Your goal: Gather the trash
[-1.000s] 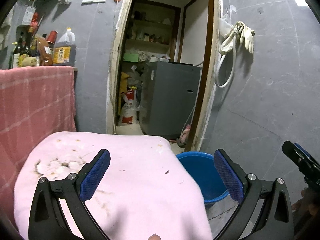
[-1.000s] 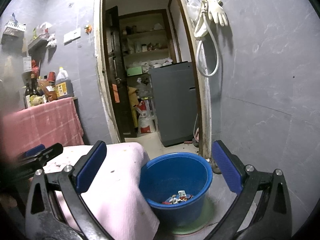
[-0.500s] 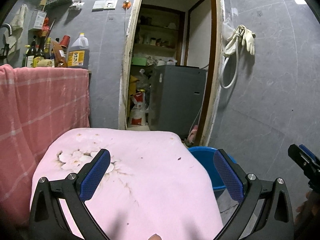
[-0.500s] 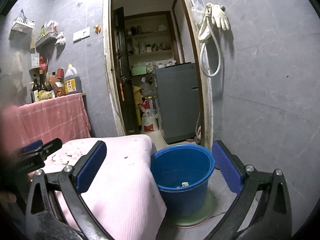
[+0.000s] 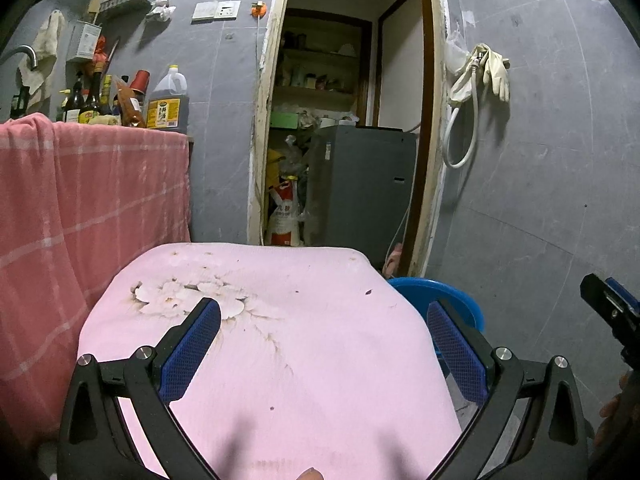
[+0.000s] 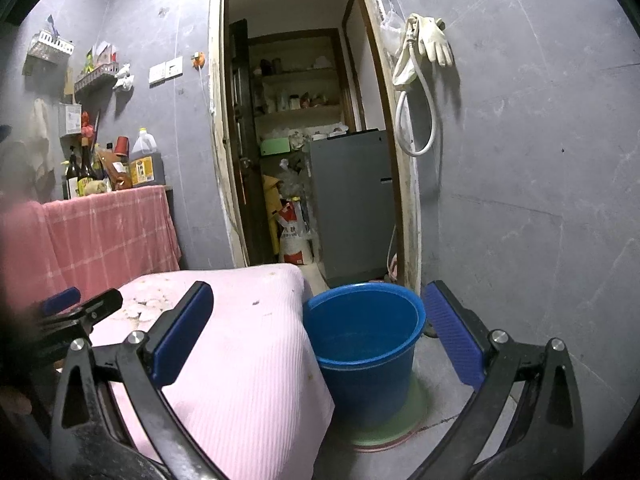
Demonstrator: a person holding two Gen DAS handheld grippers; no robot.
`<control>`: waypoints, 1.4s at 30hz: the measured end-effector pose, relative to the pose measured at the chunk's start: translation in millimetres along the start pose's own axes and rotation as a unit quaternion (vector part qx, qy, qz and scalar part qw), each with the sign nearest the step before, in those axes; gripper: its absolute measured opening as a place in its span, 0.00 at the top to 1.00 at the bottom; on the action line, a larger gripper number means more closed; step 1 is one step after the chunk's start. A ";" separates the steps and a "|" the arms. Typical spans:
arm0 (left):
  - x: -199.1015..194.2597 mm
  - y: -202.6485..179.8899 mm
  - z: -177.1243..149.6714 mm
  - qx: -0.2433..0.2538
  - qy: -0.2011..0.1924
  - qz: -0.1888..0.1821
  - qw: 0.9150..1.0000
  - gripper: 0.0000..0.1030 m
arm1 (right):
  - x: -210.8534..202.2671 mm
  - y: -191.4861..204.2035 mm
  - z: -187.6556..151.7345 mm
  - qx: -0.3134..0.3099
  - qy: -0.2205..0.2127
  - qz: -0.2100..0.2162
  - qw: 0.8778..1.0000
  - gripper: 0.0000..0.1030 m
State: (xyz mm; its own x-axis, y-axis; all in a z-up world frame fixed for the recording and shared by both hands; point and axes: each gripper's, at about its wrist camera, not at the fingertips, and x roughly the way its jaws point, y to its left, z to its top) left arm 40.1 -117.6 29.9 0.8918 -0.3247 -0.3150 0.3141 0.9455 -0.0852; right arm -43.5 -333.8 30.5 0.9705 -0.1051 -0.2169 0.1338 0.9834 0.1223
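Observation:
A blue bucket (image 6: 362, 376) stands on the floor against the right side of a low surface draped in a pink cloth (image 6: 248, 364); its bottom is hidden from here. In the left wrist view only part of the bucket's rim (image 5: 452, 298) shows past the pink cloth (image 5: 304, 352), which carries a faded flower print and a few dark crumbs (image 5: 367, 292). My left gripper (image 5: 322, 320) hovers open over the cloth, holding nothing. My right gripper (image 6: 318, 300) is open and empty, spanning the cloth's edge and the bucket. Each gripper shows at the edge of the other's view.
A red checked cloth (image 5: 92, 216) hangs over a counter with bottles (image 5: 166, 100) at the left. An open doorway behind leads to a grey appliance (image 6: 352, 204) and sacks. A hose and rubber gloves (image 6: 424, 44) hang on the right wall. A green mat (image 6: 390, 428) lies under the bucket.
Both views have tilted up and back from the bucket, so the scraps seen in its bottom are now hidden. The flower print has slid towards the middle of the left view. Both grippers stayed open.

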 end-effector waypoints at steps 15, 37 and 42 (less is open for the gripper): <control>-17.8 13.0 -31.7 -0.003 -0.007 0.024 1.000 0.02 | -2.0 16.1 -35.7 0.000 0.017 0.003 1.000 0.00; -21.1 6.1 -61.9 0.014 -0.003 0.039 0.999 0.01 | 2.1 17.7 -65.2 0.012 0.037 -0.007 0.999 0.00; -15.5 8.5 -64.8 0.010 0.011 0.036 0.999 0.02 | 3.2 17.1 -67.4 0.016 0.041 -0.010 0.999 0.00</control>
State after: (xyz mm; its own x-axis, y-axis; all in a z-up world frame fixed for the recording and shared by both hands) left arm 7.8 -103.1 -27.2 0.9052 -0.2555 -0.3395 0.2566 0.9656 -0.0427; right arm -51.6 -307.4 -33.4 0.9481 -0.1106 -0.2983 0.1602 0.9760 0.1474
